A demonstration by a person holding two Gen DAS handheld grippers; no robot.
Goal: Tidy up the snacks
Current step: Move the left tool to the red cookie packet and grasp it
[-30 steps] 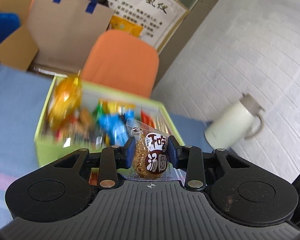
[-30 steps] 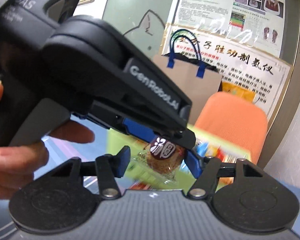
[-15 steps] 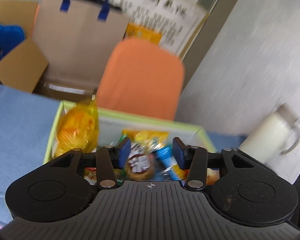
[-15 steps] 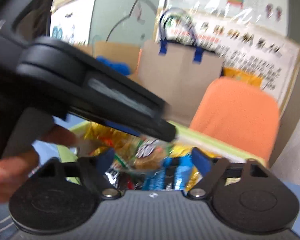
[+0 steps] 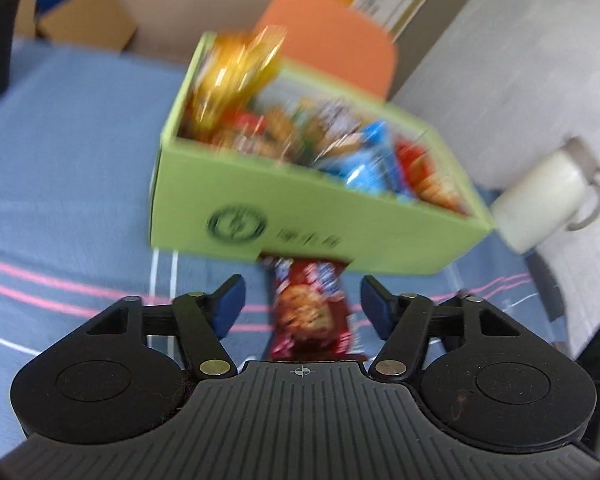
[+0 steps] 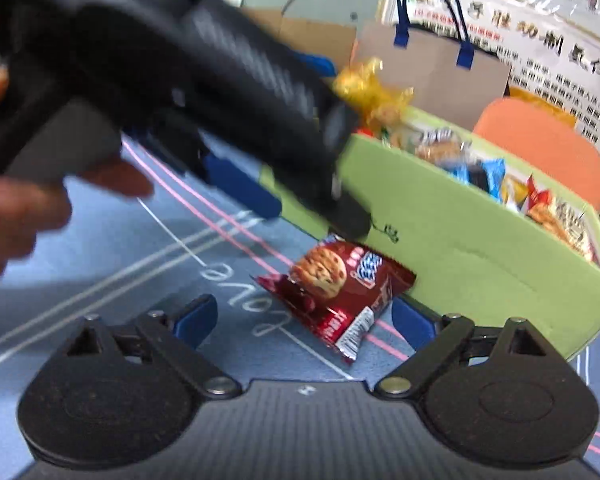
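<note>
Since a second ago we have released the sesame-ball snack; both hand-held grippers, left (image 5: 300, 304) and right (image 6: 304, 320), now gape empty. Green box (image 5: 340, 232), frame centre: well stocked. Outstanding: one cookie packet (image 6: 336, 284) on the blue surface (image 5: 72, 200), touching the box front. Right view alone shows the paper bag (image 6: 432, 68); left alone, the white jug (image 5: 540, 204).

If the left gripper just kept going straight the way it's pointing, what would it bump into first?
Most likely the red cookie packet lying on the blue tablecloth between the left gripper's open jaws. Just behind it stands the green snack box. The blur makes depth uncertain.
</note>
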